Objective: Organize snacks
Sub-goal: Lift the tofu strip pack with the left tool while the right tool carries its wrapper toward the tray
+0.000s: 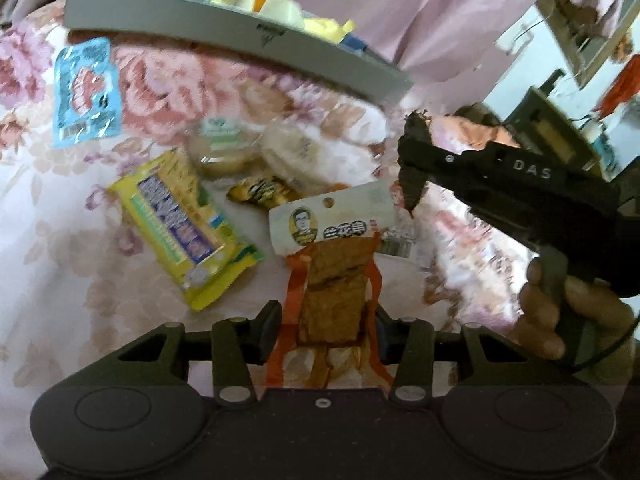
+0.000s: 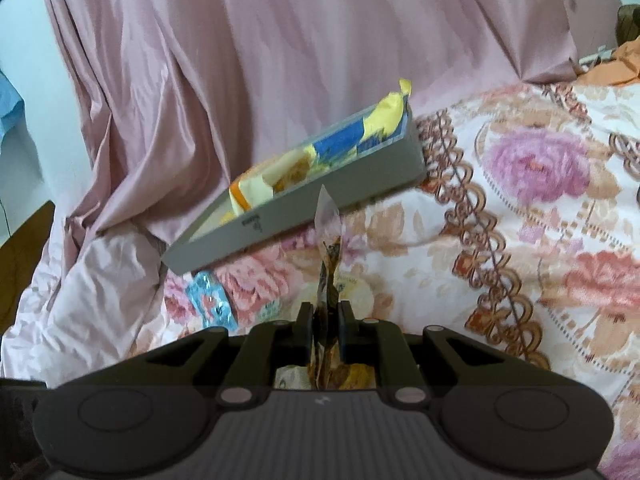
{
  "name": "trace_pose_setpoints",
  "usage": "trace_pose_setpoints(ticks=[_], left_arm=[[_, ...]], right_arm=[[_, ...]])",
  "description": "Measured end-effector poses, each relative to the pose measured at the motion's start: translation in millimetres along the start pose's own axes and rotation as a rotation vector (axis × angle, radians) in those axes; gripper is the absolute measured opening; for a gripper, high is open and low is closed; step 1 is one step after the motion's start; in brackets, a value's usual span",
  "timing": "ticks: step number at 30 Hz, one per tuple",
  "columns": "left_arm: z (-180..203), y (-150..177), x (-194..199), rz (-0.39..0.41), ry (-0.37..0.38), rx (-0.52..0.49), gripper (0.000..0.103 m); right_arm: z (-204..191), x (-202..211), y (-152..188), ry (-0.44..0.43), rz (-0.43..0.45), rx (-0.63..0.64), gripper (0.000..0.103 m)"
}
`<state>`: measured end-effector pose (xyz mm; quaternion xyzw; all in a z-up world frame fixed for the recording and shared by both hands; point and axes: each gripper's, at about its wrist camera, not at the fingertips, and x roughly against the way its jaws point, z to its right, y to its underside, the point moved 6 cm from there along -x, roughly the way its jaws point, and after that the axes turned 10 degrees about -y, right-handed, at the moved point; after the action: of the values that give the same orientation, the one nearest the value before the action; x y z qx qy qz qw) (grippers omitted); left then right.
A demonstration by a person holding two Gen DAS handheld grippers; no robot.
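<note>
Left tongs (image 1: 326, 320): I clamp the dried-tofu packet (image 1: 334, 264).
Right tongs (image 2: 325, 326): closed on a snack sachet (image 2: 328, 248).
Next: carry both into the grey tray (image 2: 320, 208).

Grey tray (image 1: 224, 36): tilted on the floral cover, holding yellow, blue and orange packets. Clear orange-edged packet with a brown strip (image 1: 334, 280): white header card forward. Yellow-and-blue packet (image 1: 180, 224): lying flat, left of it. Light-blue packet (image 1: 86, 94): flat, near the tray. 2 round cakes (image 1: 256, 150): between them.
</note>
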<state>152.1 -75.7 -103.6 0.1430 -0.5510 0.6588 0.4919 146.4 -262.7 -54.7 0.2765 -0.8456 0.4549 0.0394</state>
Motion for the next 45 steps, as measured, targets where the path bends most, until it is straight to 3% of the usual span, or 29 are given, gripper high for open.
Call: trace_pose_setpoints(ticks=[10,13,19,25,34,39,45], left_arm=[[-2.0,-4.3,8.1,0.067,0.07,0.082,0.046],[-2.3,-8.9,18.7,0.114,0.108,0.099,0.046],[0.5,-30.4,35.6,0.212,0.113,0.132,0.046],[0.5,-78.0,50.4,0.34,0.08,0.162,0.046],[0.4,-180.7,50.1,0.507,0.008,0.184,0.046],[4.5,-221.3,31.2,0.527,-0.012,0.208,0.046],[16.4,-243.5,-5.3,0.487,-0.031,0.197,0.046]], right_arm=[[2.4,12.7,-16.9,-0.009,0.078,0.004,0.014],[1.5,11.8,-16.2,-0.014,0.075,0.008,0.014],[-4.3,10.4,-19.8,-0.032,0.09,0.025,0.014],[-17.1,3.6,-40.2,-0.089,0.148,0.079,0.014],[-16.2,-20.4,-98.0,-0.158,0.285,0.106,0.014],[-6.5,-41.1,-123.0,-0.147,0.319,0.129,0.014],[11.8,-57.7,-134.9,-0.117,0.295,0.125,0.014]])
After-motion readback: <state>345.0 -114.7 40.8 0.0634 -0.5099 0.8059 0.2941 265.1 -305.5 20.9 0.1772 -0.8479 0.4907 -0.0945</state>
